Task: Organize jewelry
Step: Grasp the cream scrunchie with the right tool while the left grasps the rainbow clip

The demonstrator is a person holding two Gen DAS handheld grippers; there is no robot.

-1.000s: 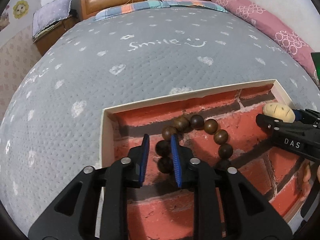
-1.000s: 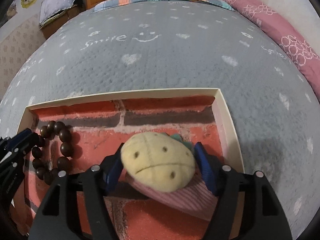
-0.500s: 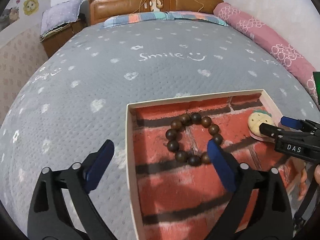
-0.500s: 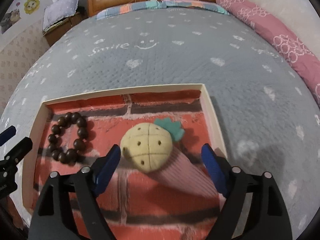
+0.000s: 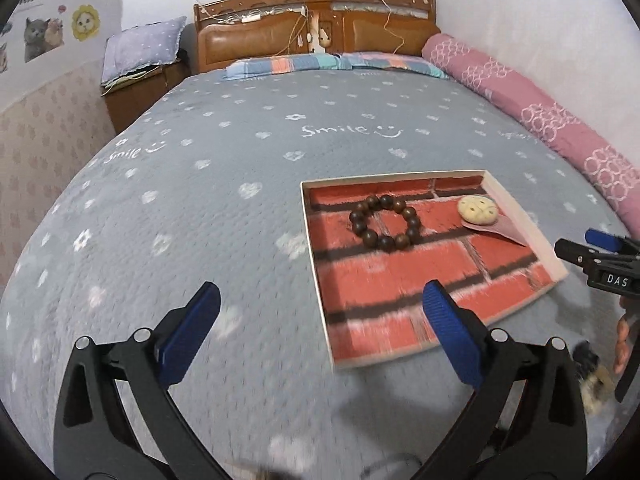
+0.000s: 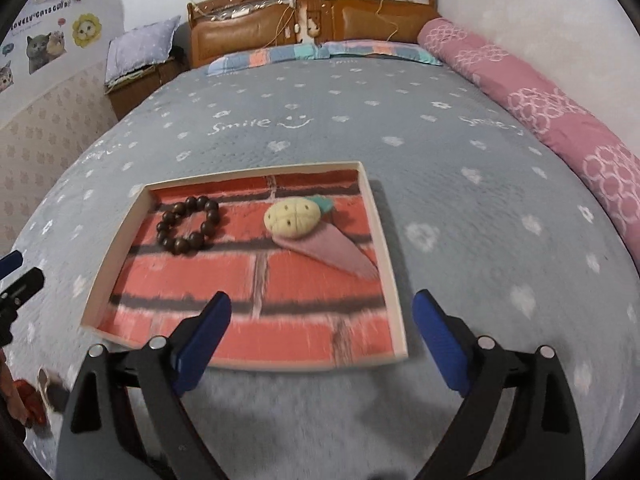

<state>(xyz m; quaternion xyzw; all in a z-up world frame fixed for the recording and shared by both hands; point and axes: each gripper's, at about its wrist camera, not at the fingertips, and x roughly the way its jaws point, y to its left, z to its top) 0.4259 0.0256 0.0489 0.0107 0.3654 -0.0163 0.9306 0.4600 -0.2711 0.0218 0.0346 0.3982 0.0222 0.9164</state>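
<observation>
Jewelry is now in the shallow brick-printed box (image 6: 382, 240) on the bed: the wooden bead bracelet (image 6: 188, 225) at its left, the pineapple hair clip (image 6: 304, 232) at its right, apart from each other. Left gripper (image 5: 320, 320) and right gripper (image 6: 320, 326) have just been opening and stand wide with nothing between the jaws. Placing step seems finished; the next move, I think, calls for finding any remaining piece.

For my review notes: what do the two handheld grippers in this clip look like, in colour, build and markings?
Both match. The left gripper and right gripper each have two angular black plastic fingers with silver pivot screws and ribbed blue pads. The right gripper's side, seen from the left wrist, carries white "DAS" lettering. No cables or sleeves show.
</observation>
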